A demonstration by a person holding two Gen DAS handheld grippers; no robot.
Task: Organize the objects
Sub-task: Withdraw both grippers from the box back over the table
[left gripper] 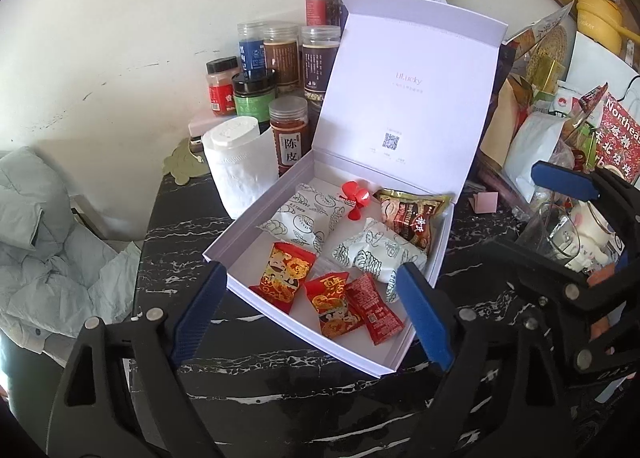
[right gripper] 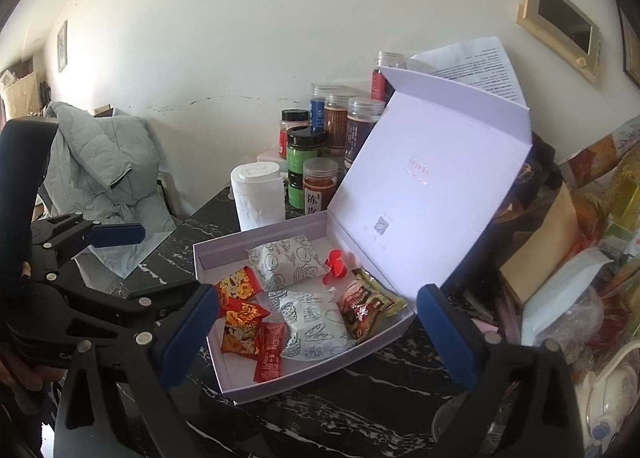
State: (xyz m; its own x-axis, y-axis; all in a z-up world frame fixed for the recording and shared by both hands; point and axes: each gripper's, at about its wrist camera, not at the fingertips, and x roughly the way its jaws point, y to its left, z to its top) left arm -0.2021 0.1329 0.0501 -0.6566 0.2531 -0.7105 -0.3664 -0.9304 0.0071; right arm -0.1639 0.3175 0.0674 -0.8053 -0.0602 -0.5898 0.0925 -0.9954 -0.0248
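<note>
The box point(left gripper: 240, 278) lies open at frame center, reachable from above and from the bare table point(left gripper: 280, 398) in front. Its raised lid point(left gripper: 408, 90) blocks the back, jars point(left gripper: 288, 130) and a paper roll point(left gripper: 240, 166) crowd upper left, and clutter point(left gripper: 540, 130) fills the right edge.

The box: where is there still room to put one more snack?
The bare strip of the box floor along its left wall, beside the red packets, is free. The right half is crowded with white packets and the brown packet.

A black counter point(left gripper: 280, 390) with white marble veining carries an open white box point(left gripper: 316, 332); beside it a paper roll point(left gripper: 240, 174) stands upright. Behind them are lidded jars point(left gripper: 288, 134); cluttered bags point(left gripper: 532, 150) crowd the right.
</note>
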